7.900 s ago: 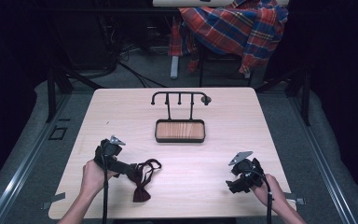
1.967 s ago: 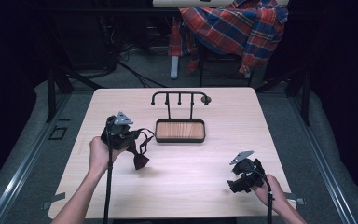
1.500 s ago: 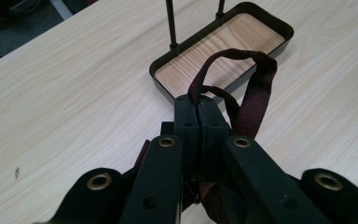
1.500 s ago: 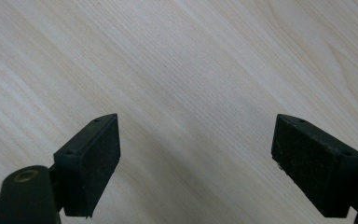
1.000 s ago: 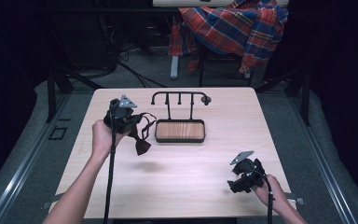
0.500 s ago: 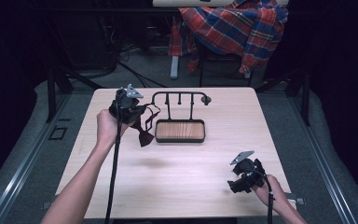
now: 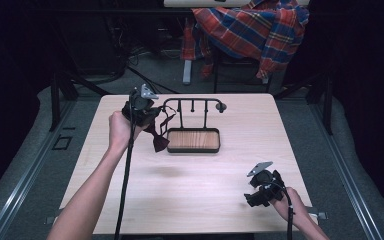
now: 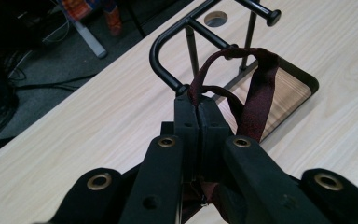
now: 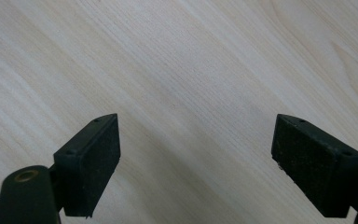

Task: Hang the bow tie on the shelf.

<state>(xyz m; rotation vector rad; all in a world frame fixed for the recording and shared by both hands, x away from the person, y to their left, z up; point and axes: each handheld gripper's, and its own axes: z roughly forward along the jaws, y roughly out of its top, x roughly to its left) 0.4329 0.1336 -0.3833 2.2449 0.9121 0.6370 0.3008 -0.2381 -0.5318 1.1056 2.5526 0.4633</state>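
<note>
A dark red bow tie hangs by its strap from my left gripper, which is shut on the strap. The gripper is raised just left of a black hanger rack standing on a wood-bottomed tray. In the left gripper view the strap loops up against the rack's curved bar. My right gripper rests low over the table's front right, open, with bare wood between its pads.
The light wooden table has a cable hole behind the rack. A plaid shirt is draped over a chair beyond the far edge. Dark floor and cables surround the table.
My left gripper has lifted the bow tie from the front left of the table and carried it up and back to the rack's left end. The right gripper has stayed put.
</note>
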